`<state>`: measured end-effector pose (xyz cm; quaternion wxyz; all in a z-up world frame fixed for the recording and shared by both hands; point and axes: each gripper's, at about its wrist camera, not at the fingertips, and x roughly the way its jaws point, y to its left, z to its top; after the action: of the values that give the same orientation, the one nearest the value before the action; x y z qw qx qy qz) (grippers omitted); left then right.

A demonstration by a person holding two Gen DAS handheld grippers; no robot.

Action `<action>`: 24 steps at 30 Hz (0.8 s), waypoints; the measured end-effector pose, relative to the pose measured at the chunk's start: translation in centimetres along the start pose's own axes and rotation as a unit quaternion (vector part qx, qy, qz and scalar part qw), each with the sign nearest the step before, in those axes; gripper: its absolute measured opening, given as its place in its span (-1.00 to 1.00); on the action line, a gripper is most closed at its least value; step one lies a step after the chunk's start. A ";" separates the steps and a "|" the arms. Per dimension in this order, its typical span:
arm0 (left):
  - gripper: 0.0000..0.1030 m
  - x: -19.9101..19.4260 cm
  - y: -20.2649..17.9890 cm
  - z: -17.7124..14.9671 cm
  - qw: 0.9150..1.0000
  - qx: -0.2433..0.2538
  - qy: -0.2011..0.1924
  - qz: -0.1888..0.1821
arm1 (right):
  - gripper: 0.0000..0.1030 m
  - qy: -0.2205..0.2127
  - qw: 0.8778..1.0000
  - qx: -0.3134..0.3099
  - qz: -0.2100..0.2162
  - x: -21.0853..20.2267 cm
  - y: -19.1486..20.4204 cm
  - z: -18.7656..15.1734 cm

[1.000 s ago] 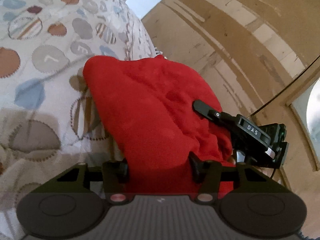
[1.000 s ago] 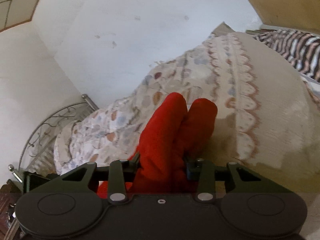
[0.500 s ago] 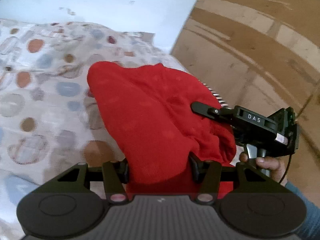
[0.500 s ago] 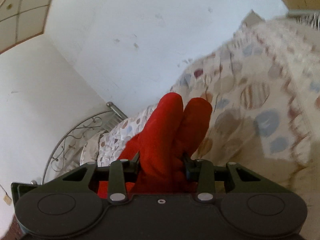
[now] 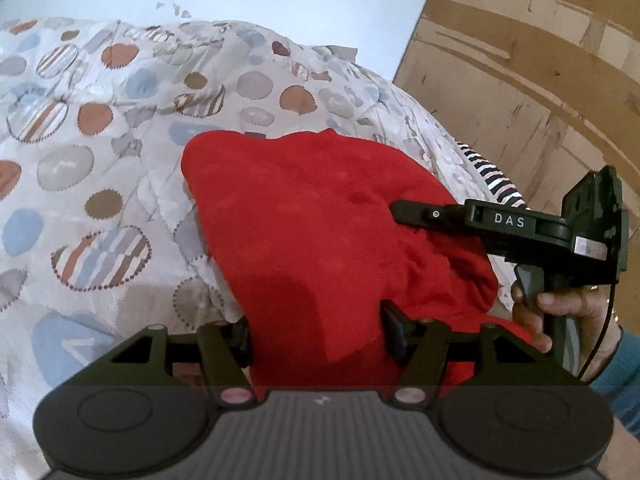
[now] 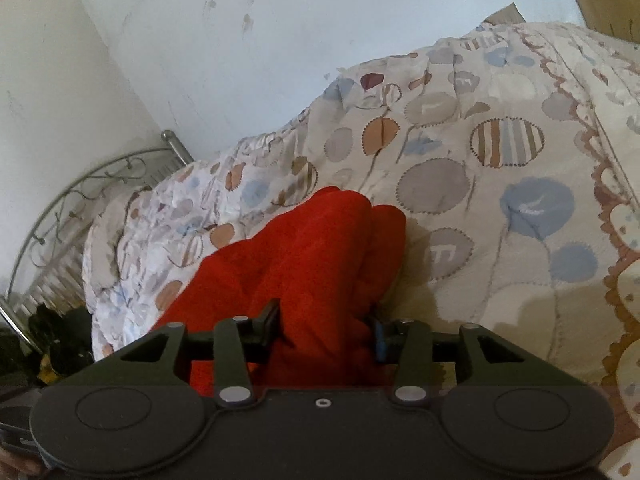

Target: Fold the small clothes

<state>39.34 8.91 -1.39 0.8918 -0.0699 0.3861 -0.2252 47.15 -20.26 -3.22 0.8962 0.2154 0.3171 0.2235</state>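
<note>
A small red fleece garment (image 5: 312, 232) hangs bunched between both grippers above the patterned bedspread (image 5: 80, 152). My left gripper (image 5: 318, 332) is shut on its near edge, with cloth filling the gap between the fingers. My right gripper shows in the left wrist view (image 5: 404, 212) at the right, clamped on the garment's right side. In the right wrist view my right gripper (image 6: 326, 326) is shut on the red garment (image 6: 312, 248), which droops forward in two folds over the bedspread (image 6: 500, 184).
A metal scrollwork bed frame (image 6: 80, 184) stands at the left by the white wall (image 6: 240, 40). A wooden wardrobe (image 5: 540, 60) rises at the right. A striped cloth (image 5: 492, 176) lies on the bed's right edge.
Both grippers have swung with the red garment toward the bedspread and come lower. The views now look more down on the bed. The grips have not changed.
</note>
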 end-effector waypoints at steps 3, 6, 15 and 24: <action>0.32 0.1 -0.1 0.2 1.000 -0.001 -0.001 0.008 | -0.03 0.000 1.000 -0.010 -0.009 0.0 0.4 0.1; 0.45 -0.2 -0.2 0.3 1.000 -0.002 -0.001 0.020 | 0.11 -0.002 1.000 -0.023 -0.021 -0.4 0.8 0.2; 0.91 -3.5 -1.1 0.1 0.996 -0.013 -0.046 0.070 | 0.71 -0.031 0.993 -0.095 -0.063 -3.9 2.9 0.2; 0.99 -9.8 -4.5 -1.6 0.982 -0.005 -0.125 0.141 | 0.99 -0.098 0.981 -0.143 -0.084 -10.8 7.0 -1.5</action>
<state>30.78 9.43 5.30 0.9556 -0.0471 0.2784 -0.0849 36.75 -20.00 4.53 0.9601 0.0779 0.2096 0.1682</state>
